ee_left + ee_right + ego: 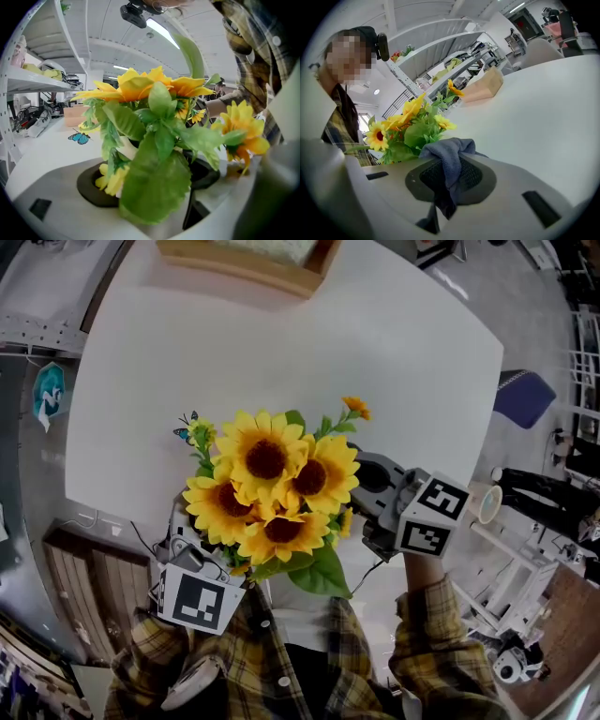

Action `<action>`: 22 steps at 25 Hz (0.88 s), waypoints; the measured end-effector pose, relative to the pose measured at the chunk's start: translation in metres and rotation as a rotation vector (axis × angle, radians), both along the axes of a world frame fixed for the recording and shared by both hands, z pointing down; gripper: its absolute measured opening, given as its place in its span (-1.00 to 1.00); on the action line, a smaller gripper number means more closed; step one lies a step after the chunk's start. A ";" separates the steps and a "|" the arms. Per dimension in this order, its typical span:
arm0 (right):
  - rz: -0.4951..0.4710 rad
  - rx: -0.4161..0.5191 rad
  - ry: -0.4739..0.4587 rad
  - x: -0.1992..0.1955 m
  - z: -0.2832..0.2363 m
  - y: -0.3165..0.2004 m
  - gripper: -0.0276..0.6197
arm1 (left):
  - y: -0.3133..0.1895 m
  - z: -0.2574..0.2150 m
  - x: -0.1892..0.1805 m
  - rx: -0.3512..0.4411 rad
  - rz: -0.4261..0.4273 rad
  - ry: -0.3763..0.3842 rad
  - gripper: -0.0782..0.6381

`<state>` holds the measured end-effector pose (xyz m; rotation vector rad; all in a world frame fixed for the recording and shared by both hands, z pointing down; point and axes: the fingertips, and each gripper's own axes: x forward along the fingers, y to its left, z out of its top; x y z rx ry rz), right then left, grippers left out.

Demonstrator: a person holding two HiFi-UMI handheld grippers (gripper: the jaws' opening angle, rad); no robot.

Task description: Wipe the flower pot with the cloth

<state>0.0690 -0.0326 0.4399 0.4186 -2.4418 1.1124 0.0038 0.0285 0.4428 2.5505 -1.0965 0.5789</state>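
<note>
A bunch of artificial sunflowers with green leaves hangs over the near edge of the white table. It hides the pot in the head view. In the left gripper view only a bit of the white flower pot shows under the leaves, between the widely spread jaws of my left gripper, which holds it. That left gripper sits at the bouquet's lower left. My right gripper is just right of the flowers. In its own view the right gripper is shut on a grey-blue cloth, beside the sunflowers.
A wooden box stands at the table's far edge, and the same wooden box shows in the right gripper view. A small blue butterfly ornament sticks out at the bouquet's left. Metal shelves stand beyond the table.
</note>
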 end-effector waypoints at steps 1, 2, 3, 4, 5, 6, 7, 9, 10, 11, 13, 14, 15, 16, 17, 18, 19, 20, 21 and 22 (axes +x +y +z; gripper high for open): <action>-0.009 0.000 -0.001 -0.001 0.002 -0.008 -0.83 | -0.002 0.003 0.000 -0.007 0.000 0.012 0.34; -0.021 0.002 -0.002 -0.004 0.003 -0.015 -0.83 | -0.004 0.005 -0.001 -0.014 0.002 0.021 0.34; -0.036 0.005 -0.003 -0.007 0.004 -0.022 -0.83 | -0.006 0.006 -0.002 -0.020 0.007 0.024 0.34; -0.055 0.009 -0.005 -0.011 0.005 -0.027 -0.83 | -0.007 0.007 -0.003 -0.023 0.015 0.025 0.34; -0.076 0.013 -0.007 -0.015 0.006 -0.031 -0.83 | -0.008 0.009 -0.005 -0.025 0.022 0.025 0.34; -0.099 0.017 -0.010 -0.019 0.008 -0.034 -0.83 | -0.007 0.010 -0.006 -0.025 0.029 0.024 0.34; -0.123 0.023 -0.014 -0.023 0.008 -0.036 -0.83 | -0.006 0.010 -0.006 -0.024 0.035 0.024 0.34; -0.177 0.037 -0.023 -0.029 0.007 -0.040 -0.83 | -0.004 0.009 -0.004 -0.022 0.050 0.023 0.34; -0.206 0.042 -0.029 -0.031 0.006 -0.043 -0.83 | -0.004 0.008 -0.002 -0.022 0.059 0.022 0.34; -0.234 0.043 -0.037 -0.034 0.005 -0.045 -0.83 | -0.006 0.007 -0.002 -0.023 0.072 0.021 0.34; -0.285 0.035 -0.053 -0.039 0.005 -0.052 -0.83 | -0.010 0.005 -0.001 -0.026 0.105 0.017 0.34; -0.307 0.030 -0.060 -0.042 0.005 -0.055 -0.83 | -0.013 0.005 -0.001 -0.027 0.126 0.014 0.34; -0.328 0.026 -0.064 -0.045 0.005 -0.058 -0.83 | -0.015 0.005 -0.002 -0.028 0.150 0.013 0.34; -0.348 0.023 -0.067 -0.047 0.005 -0.059 -0.83 | -0.016 0.005 -0.003 -0.028 0.175 0.011 0.34; -0.367 0.021 -0.070 -0.048 0.006 -0.060 -0.83 | -0.017 0.006 -0.003 -0.028 0.203 0.010 0.34; -0.385 0.020 -0.072 -0.050 0.006 -0.061 -0.83 | -0.018 0.006 -0.003 -0.027 0.233 0.008 0.34; -0.401 0.019 -0.073 -0.050 0.006 -0.061 -0.83 | -0.018 0.006 -0.003 -0.027 0.266 0.006 0.34; -0.416 0.020 -0.074 -0.052 0.005 -0.062 -0.83 | -0.018 0.006 -0.003 -0.026 0.302 0.002 0.34; -0.427 0.021 -0.074 -0.053 0.004 -0.063 -0.83 | -0.018 0.005 -0.003 -0.025 0.343 -0.002 0.34; -0.436 0.022 -0.073 -0.055 0.003 -0.064 -0.83 | -0.019 0.005 -0.002 -0.024 0.387 -0.006 0.34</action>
